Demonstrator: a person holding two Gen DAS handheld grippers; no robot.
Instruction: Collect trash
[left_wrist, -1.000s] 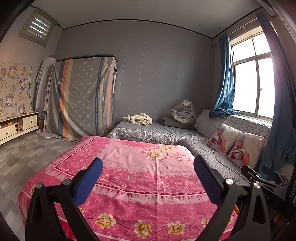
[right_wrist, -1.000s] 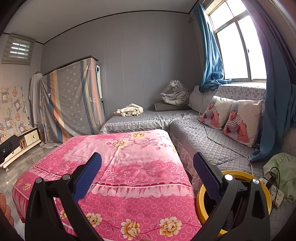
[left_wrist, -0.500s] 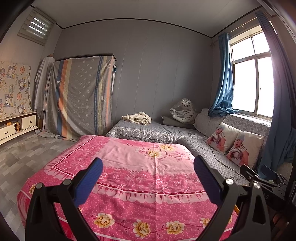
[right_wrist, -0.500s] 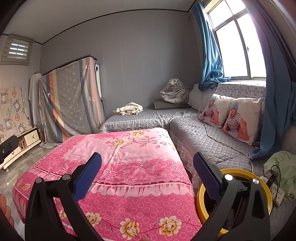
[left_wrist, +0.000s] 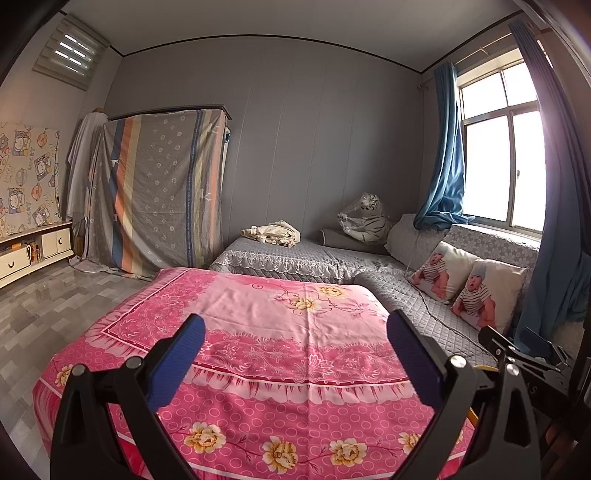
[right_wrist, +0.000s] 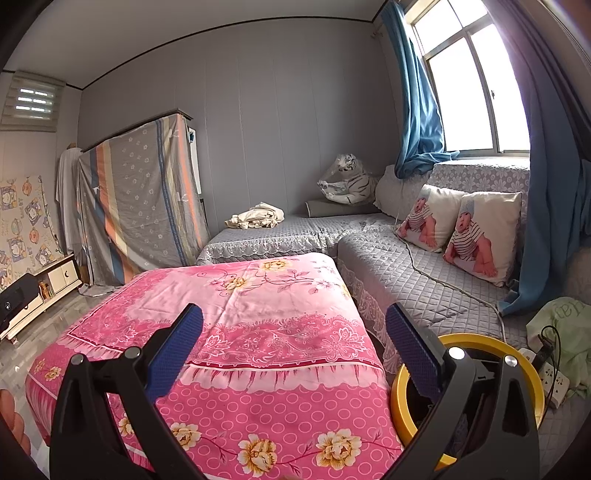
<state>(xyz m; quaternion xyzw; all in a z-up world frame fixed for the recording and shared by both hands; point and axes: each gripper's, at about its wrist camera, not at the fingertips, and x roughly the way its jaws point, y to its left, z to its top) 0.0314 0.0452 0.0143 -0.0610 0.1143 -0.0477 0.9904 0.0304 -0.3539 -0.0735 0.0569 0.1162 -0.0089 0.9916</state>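
Note:
Both grippers are held over the near end of a table covered with a pink flowered cloth (left_wrist: 280, 332) (right_wrist: 258, 325). My left gripper (left_wrist: 295, 354) is open, with nothing between its blue pads. My right gripper (right_wrist: 293, 347) is open too and holds nothing. A bin with a yellow rim (right_wrist: 476, 343) stands at the table's right corner, partly behind the right finger (right_wrist: 413, 350) in the right wrist view; only a sliver of that yellow rim (left_wrist: 480, 367) shows in the left wrist view. I see no loose trash on the cloth.
A grey quilted corner sofa (right_wrist: 399, 266) runs behind and right of the table, with two baby-print cushions (right_wrist: 476, 236), a toy tiger (right_wrist: 347, 181) and a crumpled cream cloth (right_wrist: 258, 218). A power strip (right_wrist: 550, 380) and cable lie at the right. A draped cabinet (left_wrist: 162, 192) stands at left, on tiled floor (left_wrist: 48, 295).
Both views have shifted only slightly; the scene sits a little lower and nearer in frame. Both grippers stay open and hold nothing.

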